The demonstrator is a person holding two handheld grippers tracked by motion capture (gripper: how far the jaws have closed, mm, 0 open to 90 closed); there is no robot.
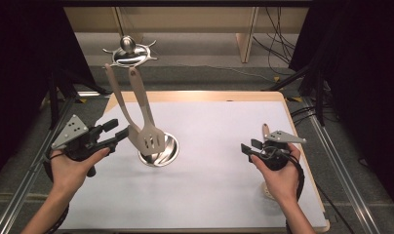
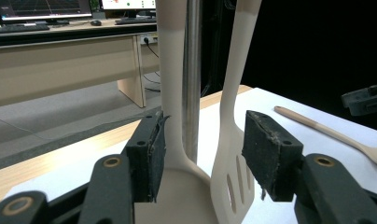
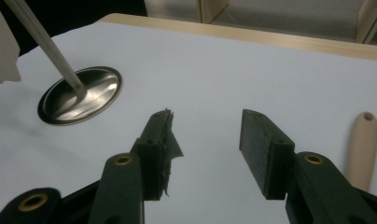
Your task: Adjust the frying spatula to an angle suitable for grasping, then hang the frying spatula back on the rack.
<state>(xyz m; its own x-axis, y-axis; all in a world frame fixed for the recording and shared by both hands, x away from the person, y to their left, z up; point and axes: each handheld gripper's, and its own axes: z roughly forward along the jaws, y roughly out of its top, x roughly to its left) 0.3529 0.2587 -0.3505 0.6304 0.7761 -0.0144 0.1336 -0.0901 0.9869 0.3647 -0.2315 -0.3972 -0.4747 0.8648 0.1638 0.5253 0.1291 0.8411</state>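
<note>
The spatulas' [image 2: 231, 140] handle tops run off the left gripper view's upper edge, perhaps hung from the rack

Spatulas [image 1: 145, 131] hang over base [image 1: 168, 155], spoon [image 1: 265, 130] far right

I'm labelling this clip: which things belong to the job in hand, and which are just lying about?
Job in hand: beige slotted plastic spatula; beige plain-bladed utensil beside it; steel rack with round base; open left gripper straddling both utensils; beige spoon lying on the table.
Lying about: black floor cables; wooden desk with monitors.
</note>
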